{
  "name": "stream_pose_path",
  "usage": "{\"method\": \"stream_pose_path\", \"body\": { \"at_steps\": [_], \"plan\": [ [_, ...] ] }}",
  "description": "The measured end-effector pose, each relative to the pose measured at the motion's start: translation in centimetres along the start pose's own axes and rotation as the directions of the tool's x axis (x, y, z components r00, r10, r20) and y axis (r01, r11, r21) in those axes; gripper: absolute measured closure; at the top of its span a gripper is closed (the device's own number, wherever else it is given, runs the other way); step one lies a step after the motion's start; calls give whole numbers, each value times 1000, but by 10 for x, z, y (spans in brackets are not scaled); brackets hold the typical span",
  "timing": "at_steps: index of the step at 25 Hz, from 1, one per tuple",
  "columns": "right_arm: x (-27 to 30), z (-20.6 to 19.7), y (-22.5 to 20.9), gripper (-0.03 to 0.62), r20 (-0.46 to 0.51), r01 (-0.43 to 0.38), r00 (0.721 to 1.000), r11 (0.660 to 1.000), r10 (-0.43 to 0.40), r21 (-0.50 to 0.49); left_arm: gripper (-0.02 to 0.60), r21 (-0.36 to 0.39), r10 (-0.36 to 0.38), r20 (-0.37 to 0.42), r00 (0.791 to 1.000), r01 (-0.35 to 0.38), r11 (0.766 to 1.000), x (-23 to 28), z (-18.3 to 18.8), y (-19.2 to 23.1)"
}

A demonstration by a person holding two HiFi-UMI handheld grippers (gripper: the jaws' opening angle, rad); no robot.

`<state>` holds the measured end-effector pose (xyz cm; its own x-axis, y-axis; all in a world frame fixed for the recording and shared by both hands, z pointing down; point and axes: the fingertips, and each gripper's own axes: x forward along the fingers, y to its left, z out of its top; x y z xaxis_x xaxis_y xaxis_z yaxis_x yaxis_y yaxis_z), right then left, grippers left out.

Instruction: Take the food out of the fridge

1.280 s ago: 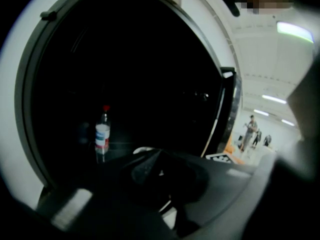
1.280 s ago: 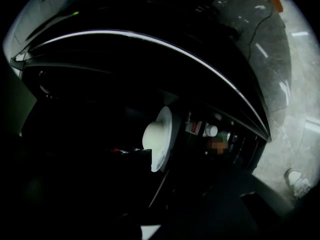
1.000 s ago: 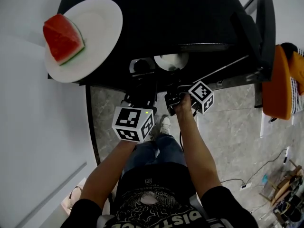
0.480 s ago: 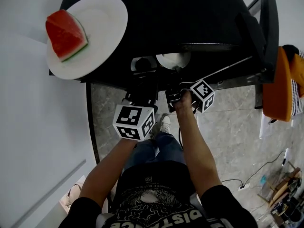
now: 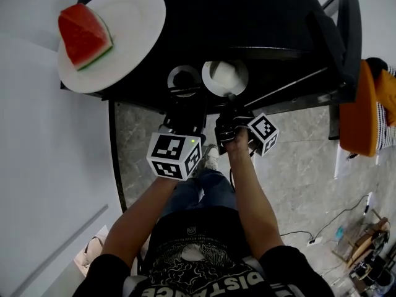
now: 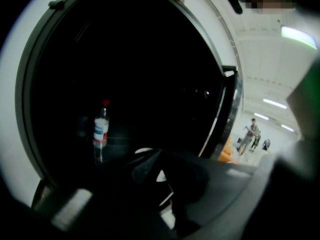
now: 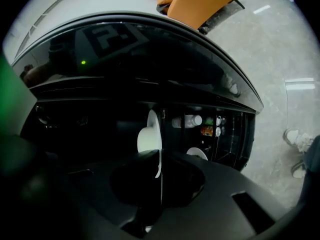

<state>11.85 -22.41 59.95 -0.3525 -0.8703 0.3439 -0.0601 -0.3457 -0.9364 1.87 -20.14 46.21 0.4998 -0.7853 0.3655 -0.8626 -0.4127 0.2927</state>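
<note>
- Right gripper, jaws just drawn shut, clamped on the rim of a white plate carrying a pale round lump of food, just outside the front edge of the black fridge
- Left gripper beside it, jaws close together, only a thin pale sliver between
- Watermelon slice on another plate atop the fridge

Watermelon wedge on white plate — atop fridge.

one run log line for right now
right gripper: jaws just closed on white plate rim | left gripper: shut on second plate | watermelon: on big plate atop fridge
</note>
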Motion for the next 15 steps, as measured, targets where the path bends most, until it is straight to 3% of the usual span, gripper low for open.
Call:
{"method": "stream_pose_path", "body": {
  "at_steps": [4,7,15],
  "plan": [
    [-1,-1,-2,577,-21,-18,1000,1000,19,19,580,-3,5,0,1000,-5,1000,0,-1,0],
    [3,-1,-3,530,-36,-30,999,999,31,27,580,-1,12,-4,1000,-12,1000,-1,-3,0],
    [23,1,-2,531,-87,-32,996,999,35,38,578,-5,41,-6,999,-41,999,-6,-4,4]
  ]
}}
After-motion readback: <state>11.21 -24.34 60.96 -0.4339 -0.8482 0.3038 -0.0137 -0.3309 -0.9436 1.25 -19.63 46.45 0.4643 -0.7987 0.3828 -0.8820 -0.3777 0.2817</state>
